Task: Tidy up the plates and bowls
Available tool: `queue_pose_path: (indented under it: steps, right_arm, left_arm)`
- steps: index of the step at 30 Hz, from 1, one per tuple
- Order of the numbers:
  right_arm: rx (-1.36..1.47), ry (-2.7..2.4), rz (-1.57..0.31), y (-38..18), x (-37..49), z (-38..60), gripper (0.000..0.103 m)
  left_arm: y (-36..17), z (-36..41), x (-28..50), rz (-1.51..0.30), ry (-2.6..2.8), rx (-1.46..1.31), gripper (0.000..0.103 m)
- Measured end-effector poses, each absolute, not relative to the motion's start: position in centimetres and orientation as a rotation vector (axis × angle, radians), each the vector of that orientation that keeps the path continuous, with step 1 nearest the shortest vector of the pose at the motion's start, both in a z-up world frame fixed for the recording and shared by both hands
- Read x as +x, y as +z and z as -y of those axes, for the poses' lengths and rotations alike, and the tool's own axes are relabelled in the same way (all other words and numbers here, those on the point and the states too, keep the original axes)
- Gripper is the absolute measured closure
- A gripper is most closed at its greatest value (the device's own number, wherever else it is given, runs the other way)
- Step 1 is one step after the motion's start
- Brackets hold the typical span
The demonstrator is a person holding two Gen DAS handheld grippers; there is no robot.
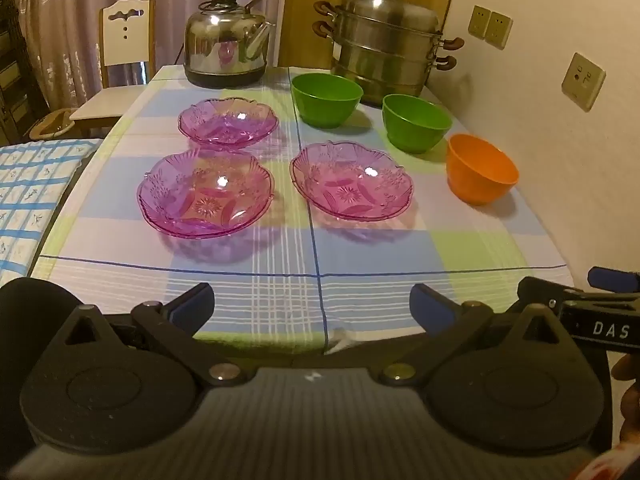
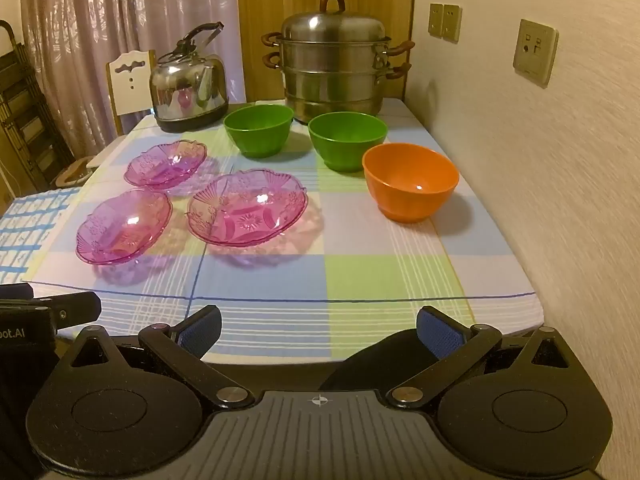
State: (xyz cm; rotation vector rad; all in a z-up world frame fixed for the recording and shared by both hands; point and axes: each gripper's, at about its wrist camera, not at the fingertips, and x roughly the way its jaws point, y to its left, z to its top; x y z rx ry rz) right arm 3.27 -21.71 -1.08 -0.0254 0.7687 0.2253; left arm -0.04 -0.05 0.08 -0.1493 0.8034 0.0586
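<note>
Three pink glass plates lie apart on the checked tablecloth: a far left plate (image 1: 228, 121) (image 2: 165, 164), a near left plate (image 1: 206, 193) (image 2: 124, 226) and a near right plate (image 1: 351, 180) (image 2: 247, 207). Behind them stand two green bowls (image 1: 326, 98) (image 2: 259, 129), (image 1: 416, 121) (image 2: 347, 140). Nearest the wall is an orange bowl (image 1: 481, 167) (image 2: 410, 181). My left gripper (image 1: 312, 306) is open over the table's near edge, nothing between its blue pads. My right gripper (image 2: 319, 330) is open too and empty, also at the near edge.
A steel kettle (image 1: 229, 46) (image 2: 188, 84) and a stacked steel steamer pot (image 1: 386, 42) (image 2: 334, 60) stand at the table's far end. A wall with sockets (image 2: 535, 50) runs along the right. A chair (image 1: 126, 36) and a checked cloth (image 1: 28, 188) are at left.
</note>
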Motion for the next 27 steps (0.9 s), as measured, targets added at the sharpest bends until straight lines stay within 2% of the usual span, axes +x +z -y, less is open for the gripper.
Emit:
queue_pose_path:
  steps: [27]
  right_arm:
    - [-0.026, 0.220, -0.770, -1.13, 3.50, 21.71, 0.000]
  left_arm:
    - [-0.16, -0.24, 0.22, -0.815, 0.053, -0.163, 0.000]
